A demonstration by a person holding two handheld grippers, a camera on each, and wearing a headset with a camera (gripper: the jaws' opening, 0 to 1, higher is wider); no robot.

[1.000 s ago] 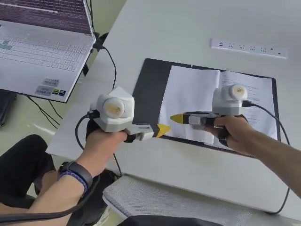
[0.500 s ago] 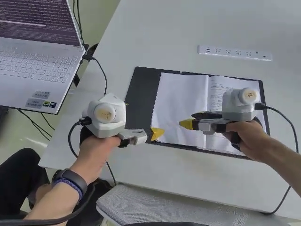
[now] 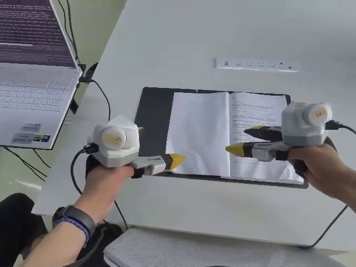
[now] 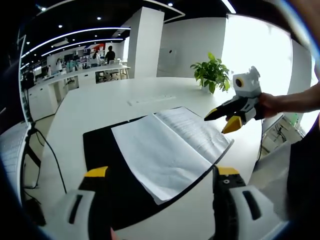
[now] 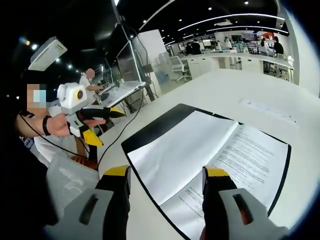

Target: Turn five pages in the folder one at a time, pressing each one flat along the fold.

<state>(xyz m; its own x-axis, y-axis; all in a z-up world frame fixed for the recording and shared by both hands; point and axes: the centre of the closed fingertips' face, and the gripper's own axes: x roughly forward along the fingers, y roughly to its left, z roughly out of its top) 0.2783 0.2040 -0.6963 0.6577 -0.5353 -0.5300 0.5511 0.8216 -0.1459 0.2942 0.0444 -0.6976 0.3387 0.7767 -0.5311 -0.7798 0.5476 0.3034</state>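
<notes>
The black folder (image 3: 153,119) lies open on the white table, a blank white page (image 3: 197,130) on its left and a printed page (image 3: 258,114) on its right. My left gripper (image 3: 161,147) hovers open over the folder's near left corner, nothing between its jaws. My right gripper (image 3: 242,140) is open above the lower printed page, tips near the fold. In the left gripper view the folder (image 4: 100,150) lies ahead beyond my left gripper (image 4: 159,172), with the right gripper (image 4: 220,120) at its far side. The right gripper view has my right gripper (image 5: 165,172) above the blank page (image 5: 185,145).
An open laptop (image 3: 28,83) stands at the left with a cable (image 3: 103,94) running down the table edge. A white power strip (image 3: 256,65) lies behind the folder. A mesh chair seat (image 3: 167,250) is below the table's front edge. A potted plant (image 4: 212,75) stands far off.
The head camera has swung, shifting the whole scene left. My right gripper has moved right across the blank page to the fold. The left gripper stays by the folder's near left corner.
</notes>
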